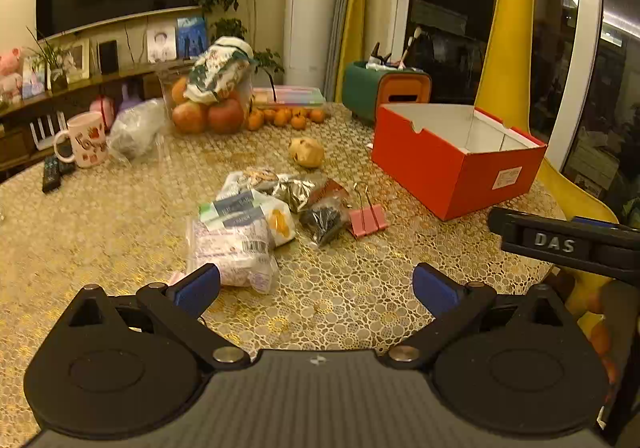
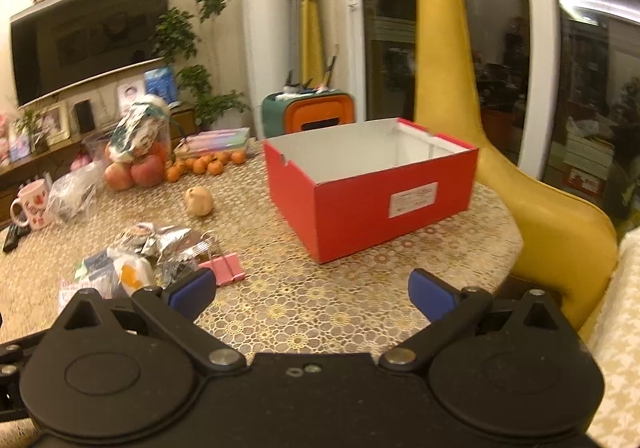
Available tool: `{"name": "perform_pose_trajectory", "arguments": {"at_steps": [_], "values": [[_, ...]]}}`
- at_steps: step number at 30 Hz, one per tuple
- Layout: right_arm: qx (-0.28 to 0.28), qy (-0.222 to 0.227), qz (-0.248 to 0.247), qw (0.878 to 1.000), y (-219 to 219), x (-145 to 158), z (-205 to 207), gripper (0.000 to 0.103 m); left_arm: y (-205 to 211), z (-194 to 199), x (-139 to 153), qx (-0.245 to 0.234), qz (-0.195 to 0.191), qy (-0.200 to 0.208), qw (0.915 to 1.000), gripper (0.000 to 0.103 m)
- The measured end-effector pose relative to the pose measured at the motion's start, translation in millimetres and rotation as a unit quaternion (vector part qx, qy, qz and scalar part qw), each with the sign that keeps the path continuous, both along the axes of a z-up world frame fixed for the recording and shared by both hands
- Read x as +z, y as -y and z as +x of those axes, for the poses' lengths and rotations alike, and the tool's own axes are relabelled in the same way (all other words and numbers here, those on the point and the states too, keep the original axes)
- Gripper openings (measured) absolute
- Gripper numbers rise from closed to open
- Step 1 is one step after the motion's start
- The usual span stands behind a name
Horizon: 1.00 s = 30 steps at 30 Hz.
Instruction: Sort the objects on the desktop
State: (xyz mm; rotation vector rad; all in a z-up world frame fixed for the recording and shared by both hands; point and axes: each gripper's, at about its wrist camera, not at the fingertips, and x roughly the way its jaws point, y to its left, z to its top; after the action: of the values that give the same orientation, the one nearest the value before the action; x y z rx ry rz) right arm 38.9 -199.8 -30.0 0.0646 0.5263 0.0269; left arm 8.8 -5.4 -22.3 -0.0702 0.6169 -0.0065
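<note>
The left hand-held gripper [image 1: 316, 284] hangs low in the frame with its blue-padded fingers spread wide and nothing between them, above the gold lace-patterned worktop [image 1: 120, 224]. Just past its left fingertip [image 1: 198, 288] lies a clear plastic packet with pink print and a barcode [image 1: 232, 252], the nearest of a loose heap of snack packets: a white pouch with a yellow picture [image 1: 256, 214], a crumpled silver foil wrapper [image 1: 296, 190] and a small clear bag of dark pieces [image 1: 324, 220]. Touching that heap on its right lies a pink binder clip with wire handles [image 1: 366, 218]. Further up, a small tan lumpy fruit [image 1: 306, 152] sits alone, and at upper right of centre stands an open red cardboard box with a white interior [image 1: 452, 168]. At the right edge of the same view the right hand-held gripper [image 1: 560, 242] shows as a black body; from its own camera the right hand-held gripper [image 2: 312, 294] is likewise wide open and holding nothing, with the red box [image 2: 360, 200] straight ahead and the binder clip [image 2: 228, 268] near its left fingertip [image 2: 194, 292]. A pink-printed mug [image 1: 86, 140] stands at far left.
</note>
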Motion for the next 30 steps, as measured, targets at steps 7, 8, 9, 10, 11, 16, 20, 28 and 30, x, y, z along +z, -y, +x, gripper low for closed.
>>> {"name": "perform_pose_trajectory", "arguments": {"at_steps": [7,8,9,10,11,16,20,28,30], "values": [[0.043,-0.017,-0.012,0.999,-8,-21,29,0.102,-16,25,-13,0.024,-0.005,-0.011,0.9996,0.103],[0.048,-0.017,-0.015,0.999,-10,-23,32,0.102,-18,28,-15,0.028,-0.004,-0.009,0.9995,0.103],[0.052,-0.018,-0.018,0.998,-11,-26,37,0.102,-21,32,-17,0.032,-0.004,-0.009,0.9994,0.103],[0.056,-0.019,-0.019,0.998,-12,-28,41,0.102,-24,36,-19,0.039,-0.003,-0.01,0.9992,0.103],[0.058,-0.021,-0.019,0.998,-12,-30,45,0.102,-27,40,-21,0.045,-0.003,-0.011,0.9989,0.103],[0.081,-0.028,-0.033,0.996,-18,-41,68,0.102,-39,60,-34,0.072,0.012,-0.014,0.9972,0.103],[0.101,-0.033,-0.04,0.994,-26,-52,84,0.102,-47,73,-45,0.087,0.022,-0.019,0.9958,0.103],[0.149,-0.055,-0.066,0.985,-50,-75,112,0.098,-49,93,-61,0.092,0.034,-0.032,0.9946,0.103],[0.154,-0.057,-0.07,0.984,-55,-78,119,0.097,-49,96,-65,0.092,0.04,-0.035,0.9944,0.103]]}}
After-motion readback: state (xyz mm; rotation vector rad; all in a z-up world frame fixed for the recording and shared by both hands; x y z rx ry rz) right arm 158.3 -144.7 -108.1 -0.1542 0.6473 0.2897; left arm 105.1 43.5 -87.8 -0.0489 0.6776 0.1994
